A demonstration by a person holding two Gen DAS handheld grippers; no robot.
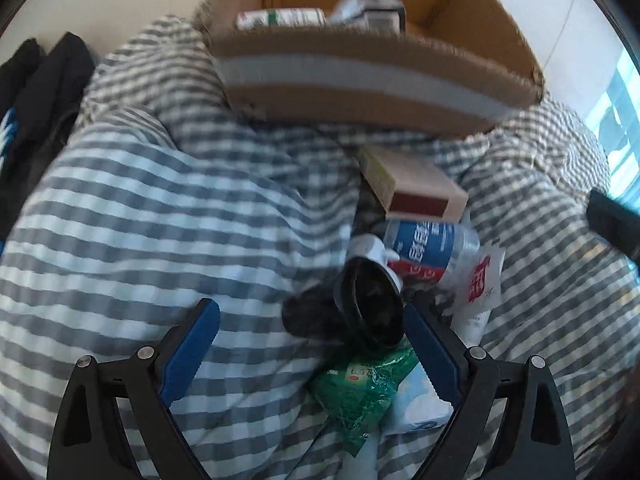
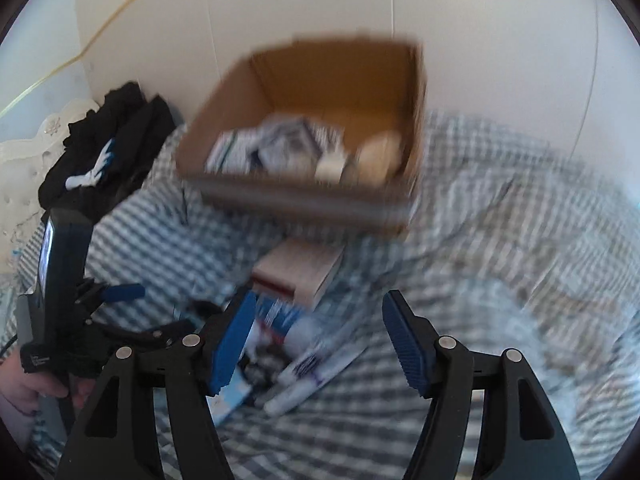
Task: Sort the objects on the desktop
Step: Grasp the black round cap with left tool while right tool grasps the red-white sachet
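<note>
A pile of small objects lies on a checked blanket. In the left wrist view I see a black round lid, a blue and red labelled bottle, a tan and maroon box, a green packet and a white sachet. My left gripper is open and empty, just short of the black lid. My right gripper is open and empty above a white tube; that view is blurred. An open cardboard box, also in the right wrist view, holds several packs.
Black clothing lies at the far left against the wall, also in the right wrist view. The left hand-held gripper unit shows at the left of the right wrist view. A window is at the right.
</note>
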